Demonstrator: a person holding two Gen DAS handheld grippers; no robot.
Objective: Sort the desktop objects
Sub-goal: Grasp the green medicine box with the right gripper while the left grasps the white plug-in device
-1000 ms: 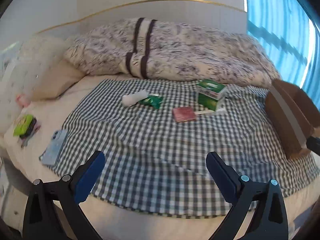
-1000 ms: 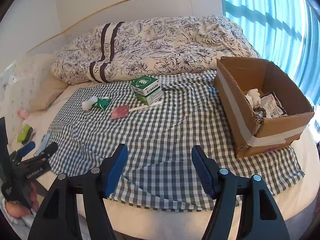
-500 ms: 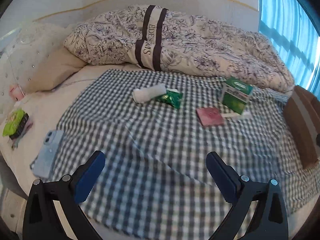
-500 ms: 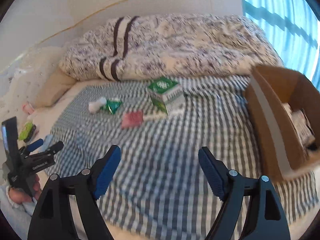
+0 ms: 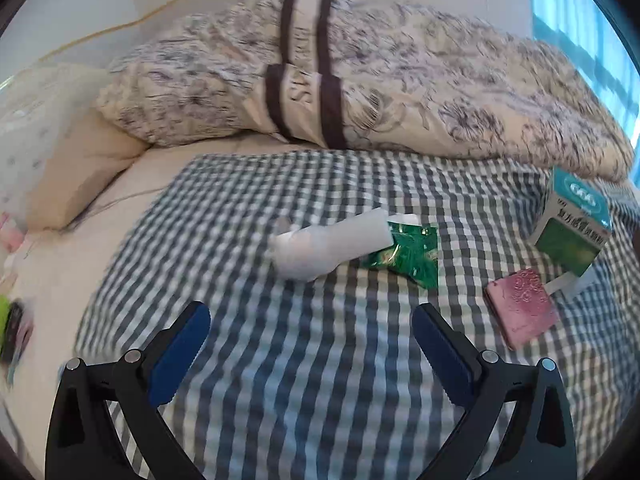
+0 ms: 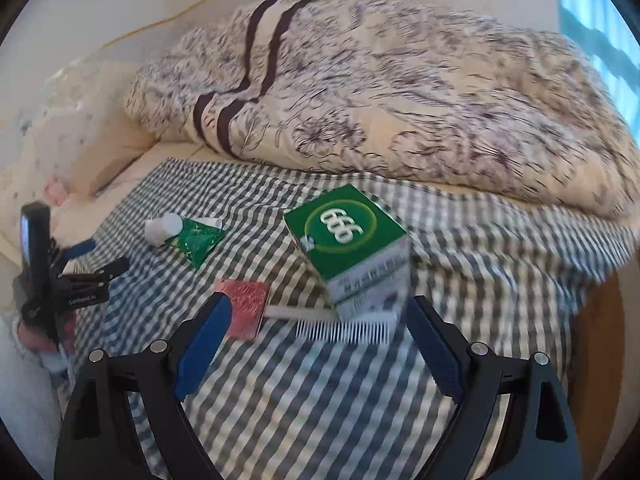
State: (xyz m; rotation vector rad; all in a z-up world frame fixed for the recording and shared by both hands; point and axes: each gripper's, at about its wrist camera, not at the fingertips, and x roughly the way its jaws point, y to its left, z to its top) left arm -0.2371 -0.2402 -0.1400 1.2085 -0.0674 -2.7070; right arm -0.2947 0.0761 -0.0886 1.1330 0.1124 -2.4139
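Note:
On the checked cloth (image 5: 280,380) lie a white roll (image 5: 328,244), a green packet (image 5: 408,254), a pink wallet (image 5: 520,312) and a green box (image 5: 572,228). My left gripper (image 5: 310,330) hovers open just short of the roll and packet. In the right wrist view the green box (image 6: 352,248) stands over a white comb (image 6: 344,326), with the pink wallet (image 6: 244,308) to its left. My right gripper (image 6: 318,324) is open, its fingers flanking the comb and the box's near corner. The left gripper (image 6: 80,264) shows at far left.
A flowered duvet (image 5: 360,80) is heaped along the back of the bed, with a cream pillow (image 5: 76,176) at left. A brown cardboard box edge (image 6: 600,312) shows at right. Small items (image 5: 12,324) lie at the bed's left edge.
Both grippers have moved forward over the cloth: the left toward the white roll and green packet, the right toward the green box and comb. The cardboard box has slid almost out of view.

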